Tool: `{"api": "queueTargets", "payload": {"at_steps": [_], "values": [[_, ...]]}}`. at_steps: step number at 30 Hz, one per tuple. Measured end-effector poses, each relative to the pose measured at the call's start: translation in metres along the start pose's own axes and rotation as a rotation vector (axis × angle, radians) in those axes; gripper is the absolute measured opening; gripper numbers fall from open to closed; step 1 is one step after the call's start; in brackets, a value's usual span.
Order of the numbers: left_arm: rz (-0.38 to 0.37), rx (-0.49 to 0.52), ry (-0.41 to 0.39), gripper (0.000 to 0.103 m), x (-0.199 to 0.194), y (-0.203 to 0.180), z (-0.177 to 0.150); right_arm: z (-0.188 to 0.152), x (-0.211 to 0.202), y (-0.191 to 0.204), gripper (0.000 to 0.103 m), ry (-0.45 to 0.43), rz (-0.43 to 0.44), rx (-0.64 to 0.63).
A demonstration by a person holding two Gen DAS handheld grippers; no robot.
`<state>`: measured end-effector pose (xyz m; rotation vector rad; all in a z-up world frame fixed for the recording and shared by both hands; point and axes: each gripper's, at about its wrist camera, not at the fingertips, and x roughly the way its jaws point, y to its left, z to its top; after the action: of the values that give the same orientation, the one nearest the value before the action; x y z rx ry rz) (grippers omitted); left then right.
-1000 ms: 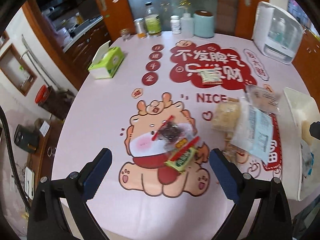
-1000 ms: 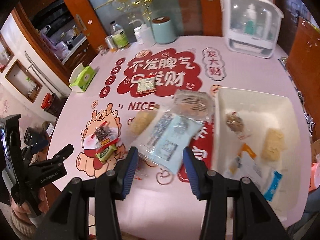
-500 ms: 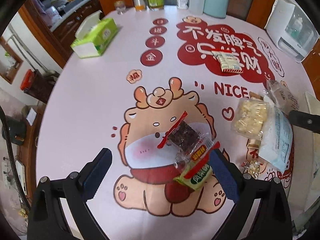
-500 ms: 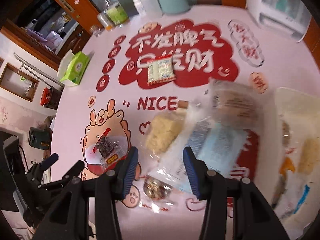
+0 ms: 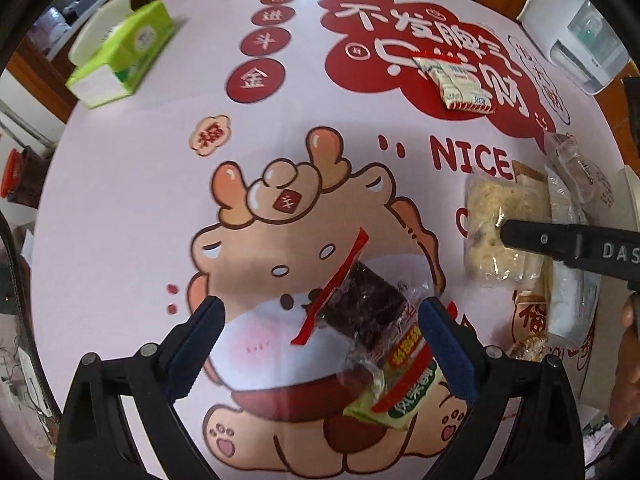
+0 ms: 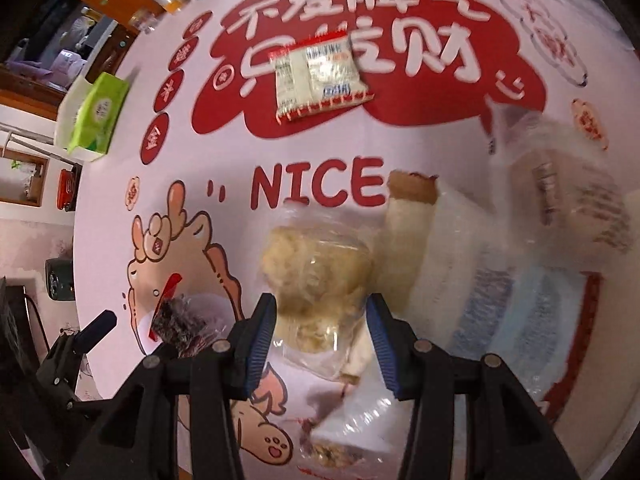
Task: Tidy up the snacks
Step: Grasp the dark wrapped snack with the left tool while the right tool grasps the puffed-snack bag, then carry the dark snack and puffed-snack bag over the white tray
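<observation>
Two hand-held grippers point steeply down at snacks scattered on the pink printed bench [image 5: 120, 184]. The left hand-held gripper [image 5: 320, 344] stands spread wide, its pads either side of a dark snack bar in clear wrap [image 5: 366, 306] lying partly over a green packet [image 5: 400, 390], touching neither. The right hand-held gripper [image 6: 320, 338] is spread around the near end of a pale crumbly cake in clear wrap [image 6: 320, 276]; whether its pads touch the wrapper I cannot tell. Farther off lies a white sachet with red edges [image 6: 320, 76], and at the far left a green tissue box [image 5: 124, 52].
</observation>
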<state>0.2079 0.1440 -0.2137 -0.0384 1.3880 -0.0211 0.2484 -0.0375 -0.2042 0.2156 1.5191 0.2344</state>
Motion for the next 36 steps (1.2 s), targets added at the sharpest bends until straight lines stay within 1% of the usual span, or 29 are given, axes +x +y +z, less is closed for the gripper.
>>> {"api": "queueTargets", "payload": {"at_steps": [1,2,4,5,6,7,9,10,12,14,15,16,18,20,23,27,32,36], "values": [[-0.014,0.001,0.014,0.093,0.004,-0.002,0.000,0.001,0.003,0.002,0.048,0.007,-0.009,-0.008],[-0.024,0.001,0.024,0.090,0.008,-0.002,0.001,0.001,0.005,0.003,0.049,0.006,-0.005,-0.008],[-0.053,-0.001,0.054,0.079,0.016,-0.002,0.002,0.002,0.005,0.004,0.049,-0.004,-0.003,-0.010],[-0.071,-0.007,0.071,0.070,0.020,-0.003,0.002,0.002,0.006,0.005,0.049,-0.008,-0.003,-0.017],[-0.097,-0.019,0.088,0.065,0.024,-0.002,0.001,0.002,0.006,0.005,0.047,-0.014,-0.004,-0.026],[-0.101,-0.024,0.073,0.063,0.024,-0.002,0.001,0.002,0.006,0.006,0.047,-0.020,-0.003,-0.030],[-0.116,-0.023,0.064,0.053,0.024,-0.003,0.001,0.001,0.006,0.005,0.045,-0.031,0.003,-0.032],[-0.121,-0.028,0.062,0.052,0.024,-0.003,0.001,0.000,0.005,0.005,0.044,-0.041,0.008,-0.035],[-0.141,-0.037,0.052,0.044,0.023,-0.003,0.001,-0.001,0.004,0.004,0.041,-0.060,0.016,-0.032],[-0.130,-0.039,0.037,0.042,0.019,-0.005,0.000,-0.003,0.001,0.003,0.039,-0.073,0.022,-0.036],[-0.122,-0.040,0.026,0.034,0.017,-0.006,0.000,-0.004,-0.001,0.002,0.037,-0.081,0.025,-0.041],[-0.123,-0.044,-0.003,0.031,0.011,-0.006,0.000,-0.004,-0.003,0.003,0.037,-0.088,0.028,-0.047],[-0.108,-0.045,-0.028,0.030,0.002,-0.005,0.001,-0.006,-0.009,0.004,0.035,-0.104,0.032,-0.060],[-0.087,-0.045,-0.047,0.028,-0.006,-0.005,0.002,-0.008,-0.016,0.007,0.035,-0.126,0.033,-0.075],[-0.083,-0.053,-0.062,0.027,-0.014,0.001,0.003,-0.012,-0.032,0.010,0.035,-0.168,0.045,-0.093],[-0.082,-0.074,-0.089,0.027,-0.030,0.012,-0.005,-0.019,-0.052,0.012,0.035,-0.206,0.057,-0.109],[-0.073,-0.064,-0.142,0.027,-0.055,0.006,-0.011,-0.035,-0.069,0.012,0.034,-0.229,0.062,-0.121],[-0.074,-0.040,-0.193,0.027,-0.080,-0.008,-0.018,-0.054,-0.080,0.007,0.035,-0.241,0.061,-0.124]]}}
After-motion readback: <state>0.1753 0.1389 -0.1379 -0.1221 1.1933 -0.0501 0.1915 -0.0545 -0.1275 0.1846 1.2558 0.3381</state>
